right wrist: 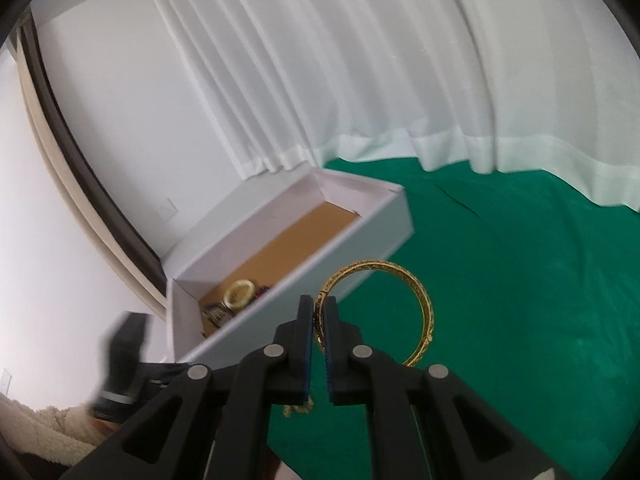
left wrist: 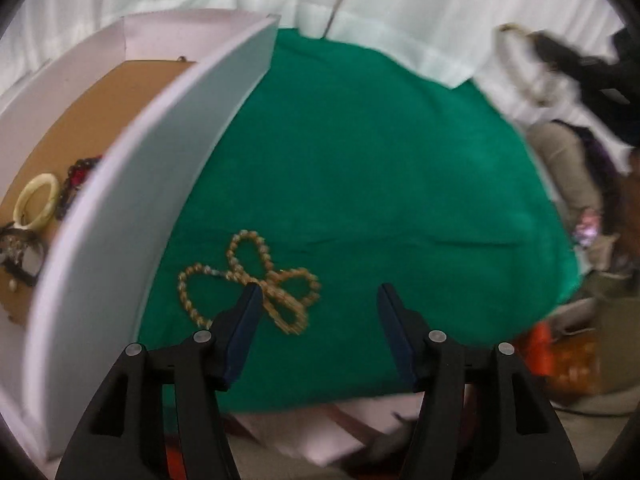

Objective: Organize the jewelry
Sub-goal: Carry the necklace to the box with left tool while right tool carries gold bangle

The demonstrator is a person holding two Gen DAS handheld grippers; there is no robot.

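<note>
Two grippers: right gripper (right wrist: 319, 306) pinches gold bangle (right wrist: 416, 292); left gripper (left wrist: 318, 294) gapes wide above beaded necklace (left wrist: 248, 280).

- In the left wrist view we see the right gripper (left wrist: 560, 56) only as a motion-blurred dark shape; its bangle (left wrist: 520, 64) is smeared.
- White box (left wrist: 120, 208) wall hides part of the dark jewelry (left wrist: 76, 184) inside.
- Left gripper (right wrist: 124, 344) is a blur in the right wrist view.

Green cloth (left wrist: 360, 160) carries white box (left wrist: 120, 200) (open-topped) and gold necklace (left wrist: 248, 280).
</note>
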